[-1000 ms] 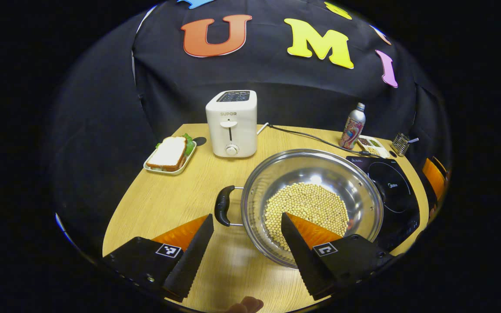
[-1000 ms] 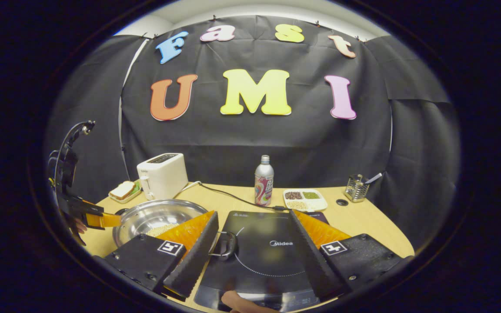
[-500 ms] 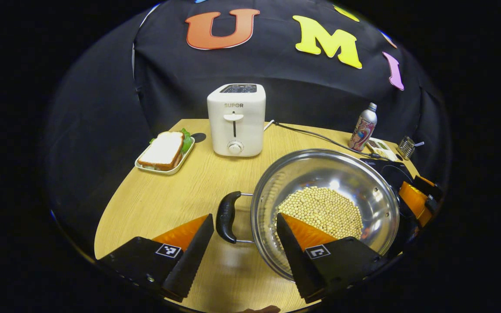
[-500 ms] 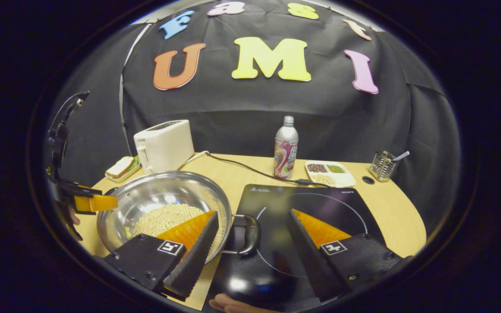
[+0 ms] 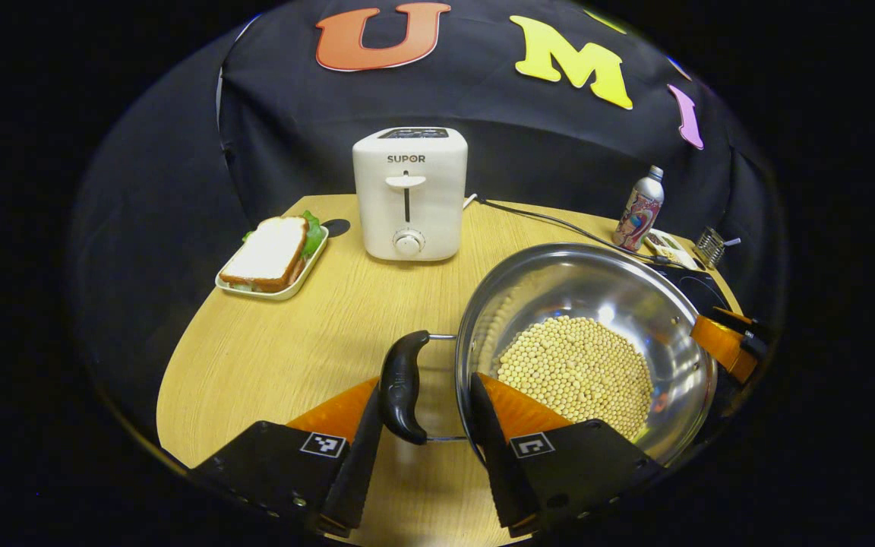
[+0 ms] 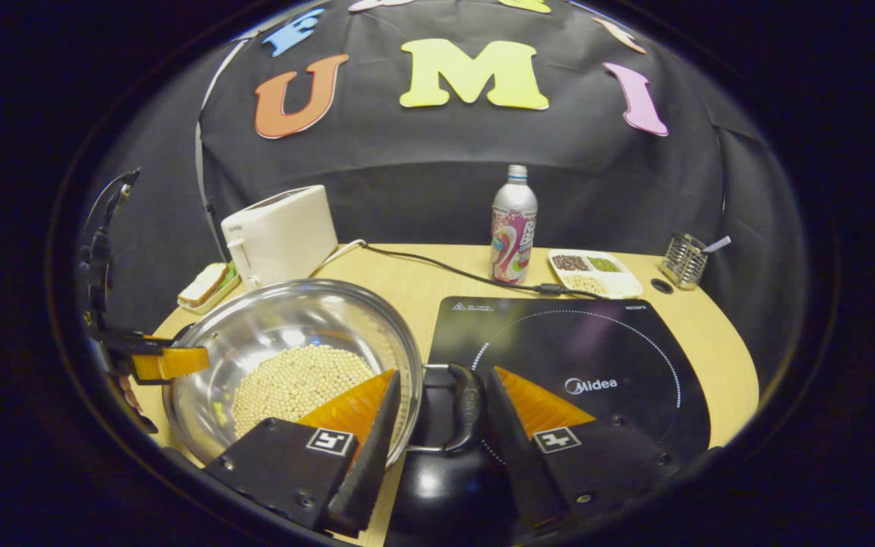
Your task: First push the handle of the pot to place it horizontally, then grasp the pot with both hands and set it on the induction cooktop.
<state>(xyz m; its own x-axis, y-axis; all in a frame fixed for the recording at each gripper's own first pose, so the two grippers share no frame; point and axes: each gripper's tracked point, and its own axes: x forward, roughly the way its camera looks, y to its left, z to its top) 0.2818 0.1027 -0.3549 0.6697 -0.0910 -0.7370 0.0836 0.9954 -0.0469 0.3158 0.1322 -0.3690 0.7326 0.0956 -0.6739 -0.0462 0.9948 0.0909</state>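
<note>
Straddling the pot's [image 5: 585, 342] side handles, left gripper [image 5: 422, 463] and right gripper [image 6: 437, 463] gape apart.

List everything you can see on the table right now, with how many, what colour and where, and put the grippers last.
pot: one, steel, two black handles, left of the cooktop
soybeans: a heap, pale yellow, in the pot
induction cooktop: one, black, right front
toaster: one, white, back left
sandwich: one, on a pale tray, far left
bottle: one, silver, patterned, back centre
divided dish: one, white, right of the bottle
wire holder: one, metal, back right
cable: one, black, running to the cooktop
table: one, light wood
left gripper: fingers either side of the pot's left handle
right gripper: fingers either side of the right handle
</note>
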